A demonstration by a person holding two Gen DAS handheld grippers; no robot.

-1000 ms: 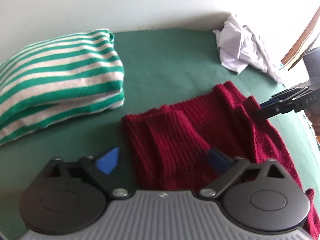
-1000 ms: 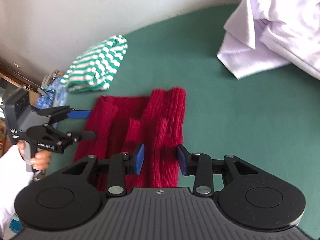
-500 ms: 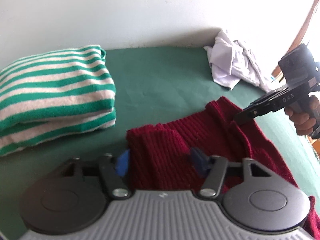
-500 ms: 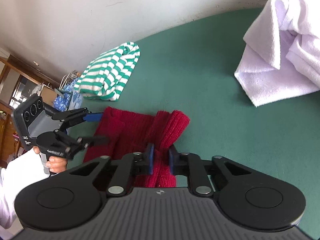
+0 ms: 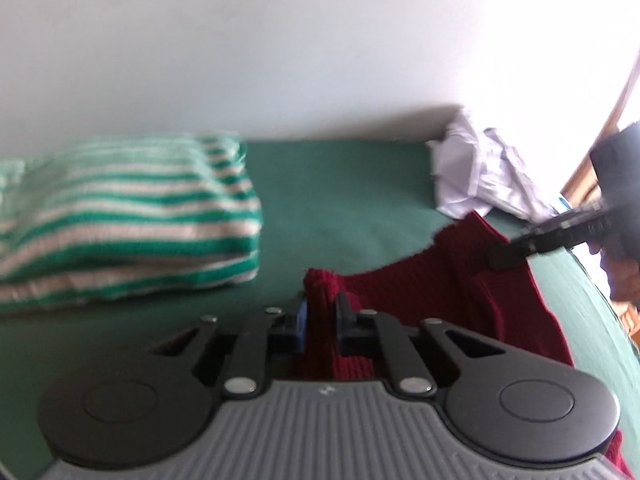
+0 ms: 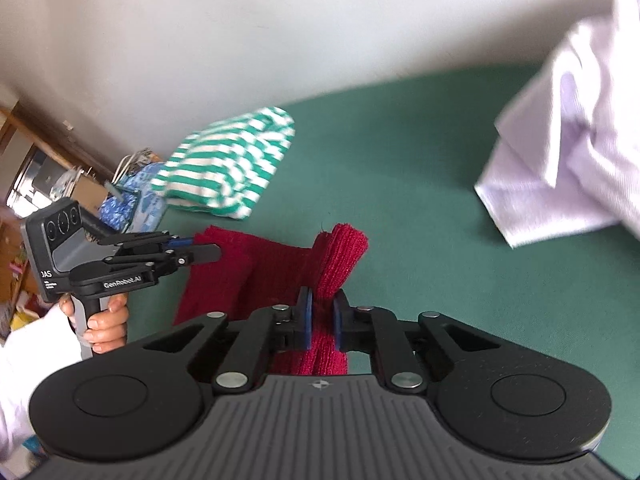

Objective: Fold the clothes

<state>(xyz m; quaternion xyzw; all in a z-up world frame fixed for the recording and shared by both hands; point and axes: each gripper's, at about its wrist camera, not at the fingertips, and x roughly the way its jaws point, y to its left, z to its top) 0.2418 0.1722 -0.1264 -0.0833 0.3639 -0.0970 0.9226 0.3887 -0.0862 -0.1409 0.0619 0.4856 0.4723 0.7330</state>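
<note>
OK, left gripper (image 5: 320,316) and right gripper (image 6: 320,318) each clamp a bunched end of the red knit (image 6: 276,268), mid green table (image 6: 420,200). Risk: thick bunches slipping out, or dragging it into the striped stack (image 5: 120,216).

Left gripper (image 5: 320,320), open a second ago, has clamped a bunched edge of the dark red ribbed knit garment (image 5: 452,280).
</note>
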